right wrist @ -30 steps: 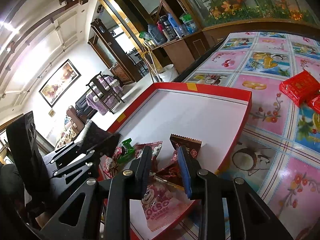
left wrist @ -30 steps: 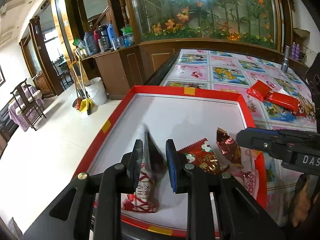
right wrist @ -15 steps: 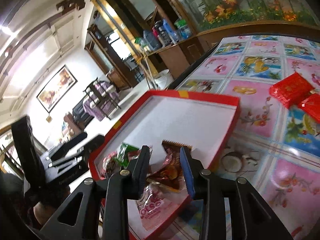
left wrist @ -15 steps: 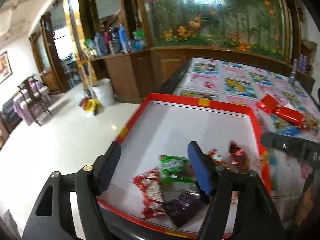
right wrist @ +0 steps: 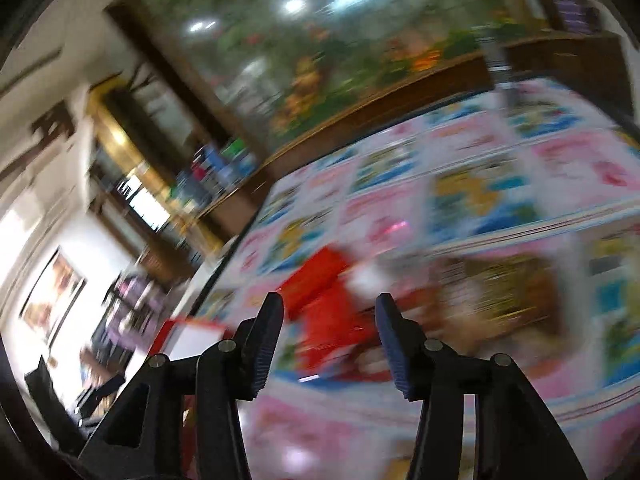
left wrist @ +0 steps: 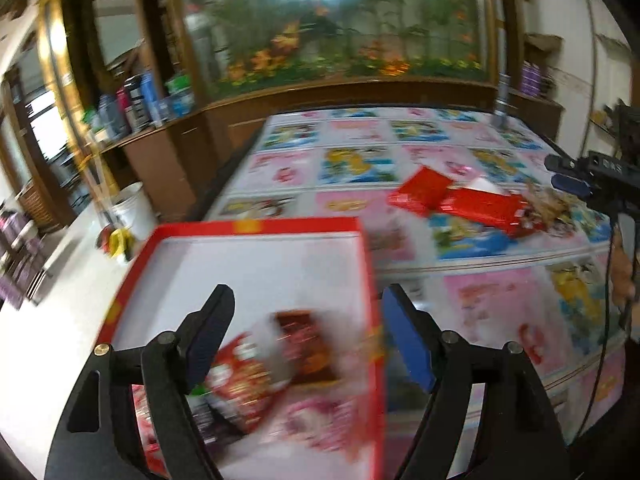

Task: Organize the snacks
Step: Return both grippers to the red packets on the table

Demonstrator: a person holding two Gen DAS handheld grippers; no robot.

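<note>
A red-rimmed white tray (left wrist: 256, 256) lies at the table's near left and holds several snack packets (left wrist: 256, 376) piled at its near end, blurred by motion. My left gripper (left wrist: 306, 318) is open and empty above the tray's right rim. My right gripper (right wrist: 328, 322) is open and empty, over the red packets (right wrist: 320, 288) lying on the tablecloth; it also shows in the left wrist view (left wrist: 568, 178) at the far right. The red packets (left wrist: 460, 200) and a brownish snack pile (left wrist: 548, 204) lie on the table beyond the tray.
The table has a pink and blue cartoon tablecloth (left wrist: 500, 304). A wooden cabinet with a flower display (left wrist: 340, 92) stands behind it. A white bucket (left wrist: 132, 212) stands on the floor left of the table. A dark bottle (left wrist: 500, 108) stands at the table's far edge.
Both grippers opened and let go of their packets in the tray. The left gripper swung right over the tray's right rim. The right gripper moved away from the tray to the red packets.
</note>
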